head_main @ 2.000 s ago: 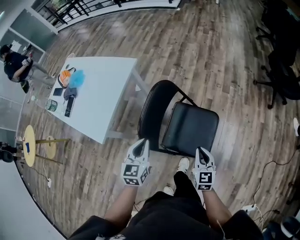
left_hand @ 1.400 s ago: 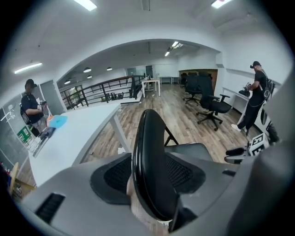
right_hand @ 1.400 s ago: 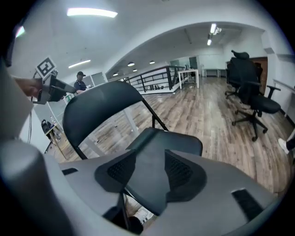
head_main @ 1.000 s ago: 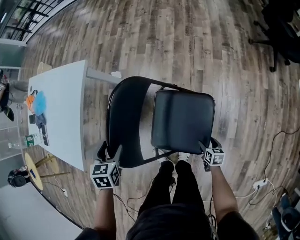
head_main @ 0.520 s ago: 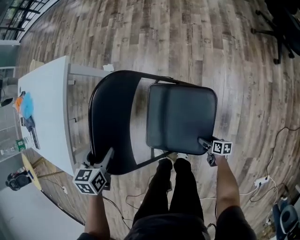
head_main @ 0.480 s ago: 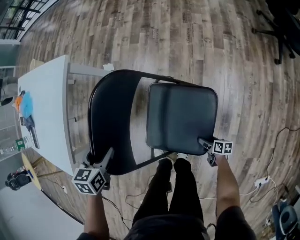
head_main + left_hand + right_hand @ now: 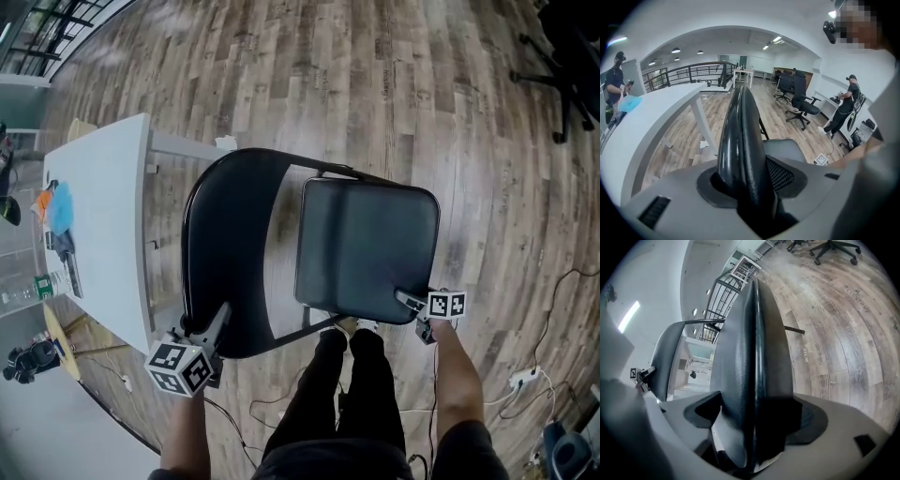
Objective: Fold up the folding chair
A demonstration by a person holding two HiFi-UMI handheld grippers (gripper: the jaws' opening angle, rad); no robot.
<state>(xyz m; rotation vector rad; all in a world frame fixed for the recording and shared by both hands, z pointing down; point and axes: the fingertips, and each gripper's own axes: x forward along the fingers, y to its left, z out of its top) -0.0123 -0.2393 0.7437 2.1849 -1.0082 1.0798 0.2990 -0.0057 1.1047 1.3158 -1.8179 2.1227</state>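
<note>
In the head view, the folding chair (image 7: pixel 281 244) is seen standing unfolded on the wooden floor (image 7: pixel 375 84), just beside a white tabletop (image 7: pixel 108 216). Its black backrest (image 7: pixel 225 253) is turned toward the tabletop and its dark seat (image 7: pixel 370 244) lies flat. The left tool (image 7: pixel 217 319) is set at the near end of the backrest rim. The right tool (image 7: pixel 405 300) is placed at the near right corner of the seat.

In the left gripper view, the curved rim of the backrest (image 7: pixel 738 131) is seen running straight out from between the jaws of the left tool (image 7: pixel 750 187). The jaws have just been closing and are pressed on that rim. An office chair (image 7: pixel 804 105) is visible farther off.

In the right gripper view, the thick edge of the seat (image 7: pixel 754 343) is framed by the jaws of the right tool (image 7: pixel 754 427). These have just been opening and are spread wide, with a sliver of gap left on one side. The backrest (image 7: pixel 663 357) is seen at the left.
</note>
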